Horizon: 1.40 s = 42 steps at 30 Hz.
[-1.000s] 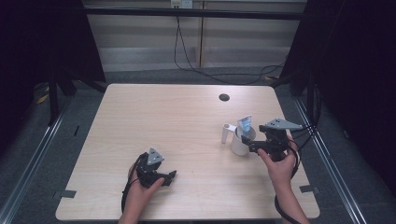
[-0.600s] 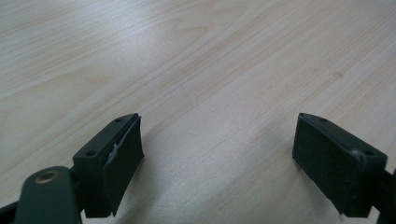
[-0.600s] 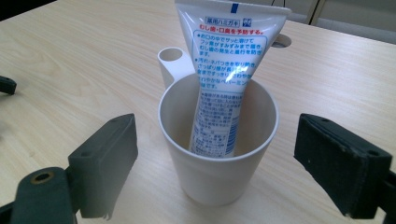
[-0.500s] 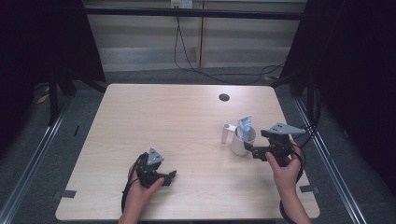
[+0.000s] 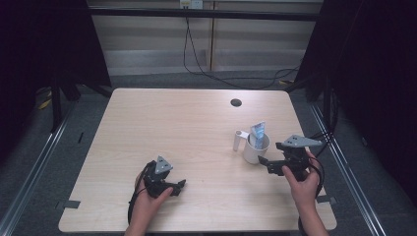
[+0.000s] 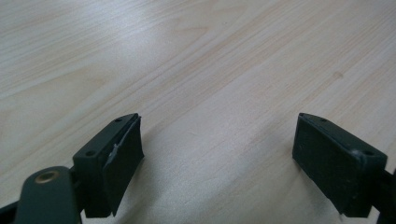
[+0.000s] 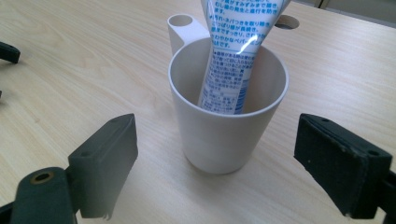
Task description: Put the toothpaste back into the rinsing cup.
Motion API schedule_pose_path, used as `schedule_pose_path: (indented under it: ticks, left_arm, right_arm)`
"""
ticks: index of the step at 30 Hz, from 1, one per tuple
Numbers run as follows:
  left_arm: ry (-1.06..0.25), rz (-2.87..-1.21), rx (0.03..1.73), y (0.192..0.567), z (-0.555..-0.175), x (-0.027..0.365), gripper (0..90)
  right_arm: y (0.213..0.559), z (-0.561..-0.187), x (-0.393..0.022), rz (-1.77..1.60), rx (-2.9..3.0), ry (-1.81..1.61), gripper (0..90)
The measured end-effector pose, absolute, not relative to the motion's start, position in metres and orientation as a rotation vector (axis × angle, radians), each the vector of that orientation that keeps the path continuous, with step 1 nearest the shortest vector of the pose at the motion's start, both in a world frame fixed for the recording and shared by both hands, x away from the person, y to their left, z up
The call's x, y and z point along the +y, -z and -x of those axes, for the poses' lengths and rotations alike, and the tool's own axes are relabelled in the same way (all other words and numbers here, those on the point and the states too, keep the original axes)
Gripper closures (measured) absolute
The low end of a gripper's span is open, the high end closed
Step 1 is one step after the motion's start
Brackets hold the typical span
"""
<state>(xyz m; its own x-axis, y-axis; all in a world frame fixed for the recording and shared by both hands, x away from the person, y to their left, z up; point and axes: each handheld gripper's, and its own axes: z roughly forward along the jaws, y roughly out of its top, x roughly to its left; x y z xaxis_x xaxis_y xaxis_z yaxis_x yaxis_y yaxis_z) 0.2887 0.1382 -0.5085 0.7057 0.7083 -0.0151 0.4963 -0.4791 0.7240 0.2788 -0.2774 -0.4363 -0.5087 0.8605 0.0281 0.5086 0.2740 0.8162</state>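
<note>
Overall light: your counter is evenly lit from above, while the surroundings on both sides fall into near black.
Glare: a pale sheen runs across the wood at the top of your left gripper view, and a bright streak sits on the tube in your right gripper view.
Shadows: soft and short; you see a faint one under the cup and beside each hand.
Focus: the fingers near the lens look slightly soft, the wood grain beyond stays readable.
Sharpness: your high view is grainy, small print unreadable there.
Distortion: edges of the high view bend slightly.
</note>
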Motion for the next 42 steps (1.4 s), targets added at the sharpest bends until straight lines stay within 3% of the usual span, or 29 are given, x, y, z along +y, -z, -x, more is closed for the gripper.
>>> schedule_pose_path:
  ticks: [42]
  left_arm:
    - [-0.369, -2.177, 0.915, 0.509, -0.289, 0.138, 15.8]
  right_arm:
    - [0.484, -0.257, -0.290, -1.310, 2.298, -0.996, 13.1]
